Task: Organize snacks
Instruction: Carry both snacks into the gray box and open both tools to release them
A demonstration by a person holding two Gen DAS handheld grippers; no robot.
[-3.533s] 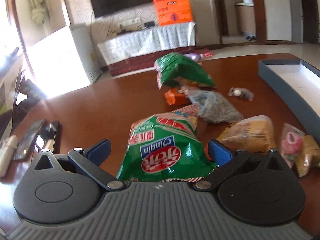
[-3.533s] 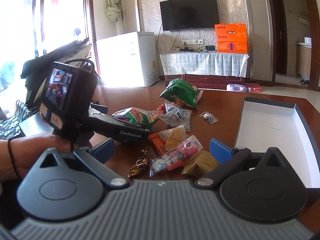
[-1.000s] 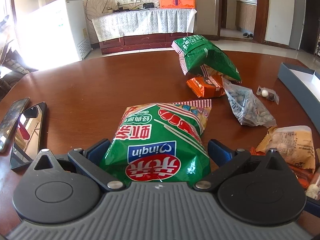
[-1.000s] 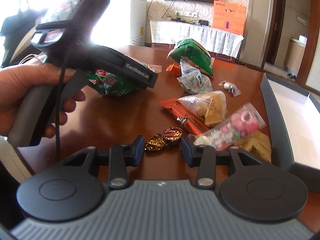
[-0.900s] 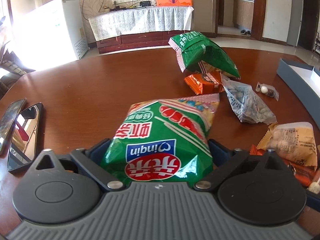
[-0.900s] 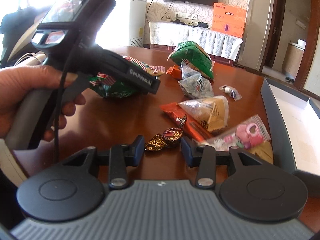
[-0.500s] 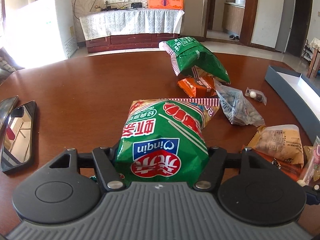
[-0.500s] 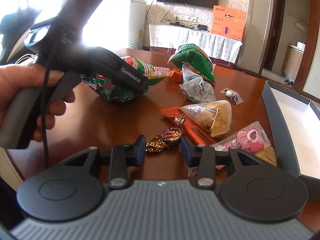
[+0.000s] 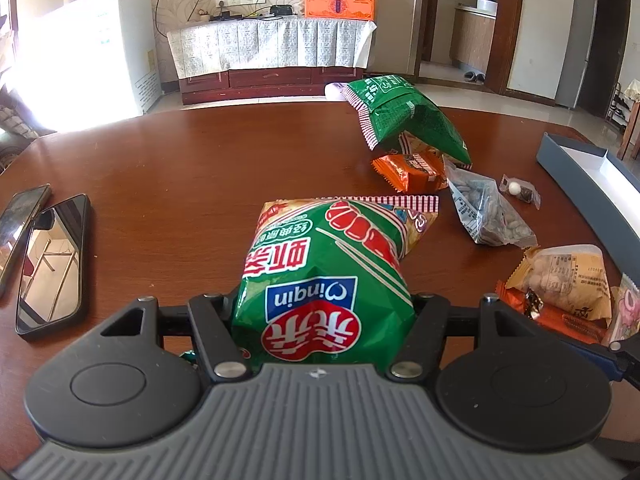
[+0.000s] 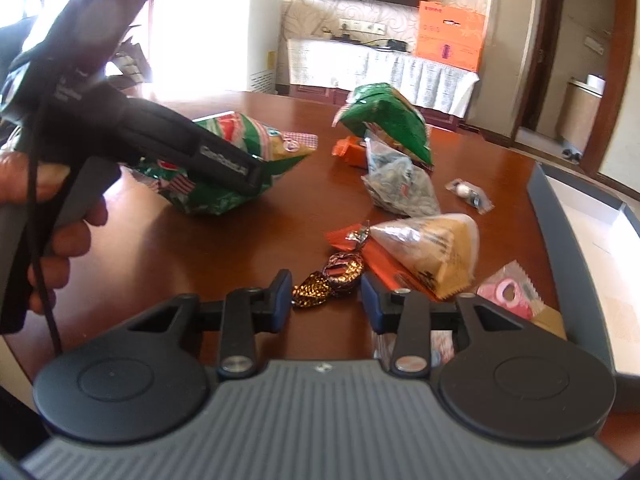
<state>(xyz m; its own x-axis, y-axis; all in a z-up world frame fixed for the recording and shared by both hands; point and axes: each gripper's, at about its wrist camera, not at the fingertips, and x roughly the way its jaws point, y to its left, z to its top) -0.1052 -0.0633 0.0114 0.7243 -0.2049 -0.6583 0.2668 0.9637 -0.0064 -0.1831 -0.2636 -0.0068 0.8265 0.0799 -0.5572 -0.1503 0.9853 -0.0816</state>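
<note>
My left gripper [image 9: 322,312] is shut on a green and red snack bag [image 9: 328,276] and holds it off the brown table [image 9: 180,184]; the bag also shows in the right wrist view [image 10: 240,152], under the left tool. My right gripper [image 10: 325,292] is narrowed around a brown foil-wrapped candy [image 10: 330,276]; its blue pads stand beside the candy with small gaps. An open grey box [image 10: 568,240] with a white inside lies at the right.
Another green bag [image 9: 404,116], an orange pack [image 9: 412,170], a clear bag of nuts [image 9: 484,216], a small candy packet [image 9: 520,190], a yellow pack [image 9: 568,276] and a pink packet [image 10: 506,292] lie on the table. A mirror [image 9: 52,264] and a phone [image 9: 20,212] lie at left.
My left gripper closed on the green and red bag and lifted it. My right gripper narrowed around the foil candy and stays there.
</note>
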